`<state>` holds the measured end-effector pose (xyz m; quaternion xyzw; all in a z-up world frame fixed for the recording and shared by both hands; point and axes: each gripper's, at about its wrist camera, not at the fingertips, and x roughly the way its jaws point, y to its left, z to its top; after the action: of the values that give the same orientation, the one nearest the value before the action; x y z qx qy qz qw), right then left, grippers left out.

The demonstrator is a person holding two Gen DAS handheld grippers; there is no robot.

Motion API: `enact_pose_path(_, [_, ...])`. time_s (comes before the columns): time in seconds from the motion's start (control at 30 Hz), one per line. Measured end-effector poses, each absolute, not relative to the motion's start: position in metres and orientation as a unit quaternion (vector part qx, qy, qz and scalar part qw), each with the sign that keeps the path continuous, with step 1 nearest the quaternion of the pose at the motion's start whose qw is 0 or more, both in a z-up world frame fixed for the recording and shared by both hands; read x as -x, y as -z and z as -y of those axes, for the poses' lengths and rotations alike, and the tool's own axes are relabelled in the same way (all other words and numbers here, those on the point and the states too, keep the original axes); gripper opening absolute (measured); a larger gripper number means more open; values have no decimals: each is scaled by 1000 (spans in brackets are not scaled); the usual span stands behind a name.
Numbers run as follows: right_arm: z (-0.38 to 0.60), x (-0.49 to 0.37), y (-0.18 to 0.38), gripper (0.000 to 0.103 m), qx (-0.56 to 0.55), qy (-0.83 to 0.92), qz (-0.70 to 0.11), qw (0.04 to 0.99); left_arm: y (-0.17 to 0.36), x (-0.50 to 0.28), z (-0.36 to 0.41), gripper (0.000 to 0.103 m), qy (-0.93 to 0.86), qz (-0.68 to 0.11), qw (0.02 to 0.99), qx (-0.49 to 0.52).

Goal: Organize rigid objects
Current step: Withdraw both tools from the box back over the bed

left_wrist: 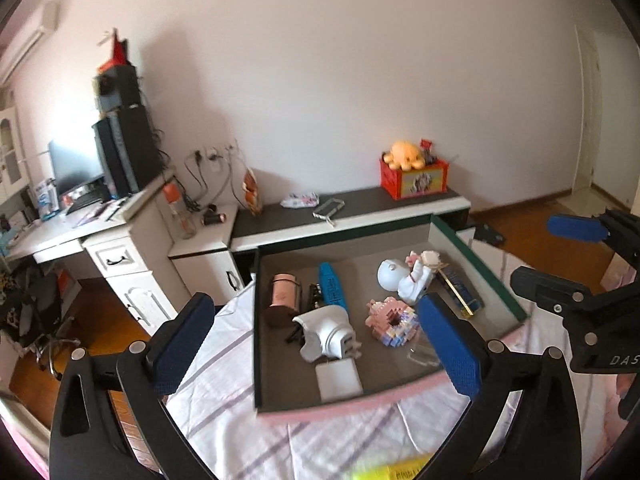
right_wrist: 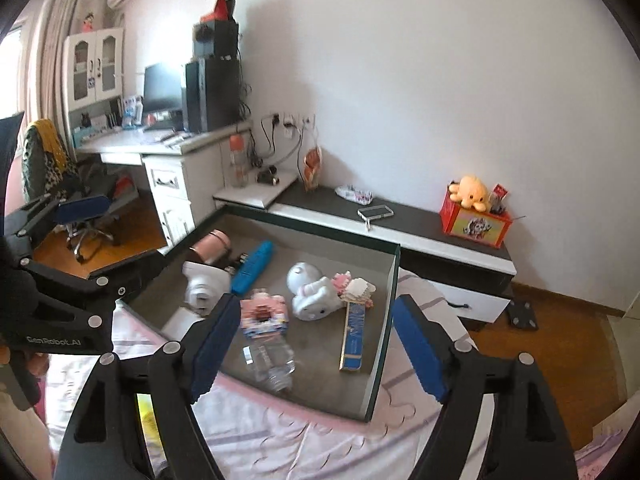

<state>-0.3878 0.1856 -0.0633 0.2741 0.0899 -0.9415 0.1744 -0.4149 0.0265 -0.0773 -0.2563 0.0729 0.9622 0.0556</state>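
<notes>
A shallow open box (left_wrist: 476,256), grey inside with dark green walls, lies on a bed covered by a pale sheet with lilac stripes (left_wrist: 240,400). Both grippers hover over the near edge of the box with nothing between their blue pads. The left gripper (left_wrist: 316,344) has its jaws spread wide, and so does the right gripper (right_wrist: 316,344), which also shows at the right edge of the left wrist view.

Inside the box the task's things lie loose: a pink cylinder (left_wrist: 285,289) at the far left, a blue case (left_wrist: 332,286) just beside it, a white camera-shaped piece (left_wrist: 326,334) in front, a white flat square (left_wrist: 338,378) near the front wall, a pink block model (left_wrist: 390,320) in the middle, a white astronaut figure (left_wrist: 404,278) behind it, and a long blue and gold box (right_wrist: 354,330) along the right wall. A clear plastic item (right_wrist: 270,362) lies near the front (possibly a small bottle, but the view is blurred).

Beyond the bed a low cabinet with a dark top (right_wrist: 416,216) runs along the white wall (right_wrist: 400,80), carrying a red crate (right_wrist: 474,222) with an orange plush (right_wrist: 472,192) on it. To the left stands a white desk (right_wrist: 160,148) with a monitor (right_wrist: 162,88) and black speakers (right_wrist: 212,92). The floor is brown wood (right_wrist: 560,340).
</notes>
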Motion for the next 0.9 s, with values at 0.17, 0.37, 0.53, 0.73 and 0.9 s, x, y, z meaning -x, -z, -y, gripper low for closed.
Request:
enact_pose_path(0.17, [-186, 336, 44, 103, -218, 956, -100, 169, 62, 359, -13, 103, -972, -45, 48, 226])
enact_pose_path(0.37, [-189, 283, 32, 103, -178, 966, -89, 164, 53, 293, -1, 103, -981, -43, 20, 190])
enact_pose_path(0.53, [-187, 246, 30, 103, -161, 972, -82, 152, 49, 251, 1, 103, -984, -38, 22, 173])
enact_pose_path(0.73, [-192, 212, 33, 103, -157, 976, -58, 139, 46, 210, 7, 103, -986, -48, 8, 160])
enact_pose_path(0.9, [-194, 194, 34, 103, -159, 976, -49, 139, 41, 190, 19, 103, -988, -41, -7, 149])
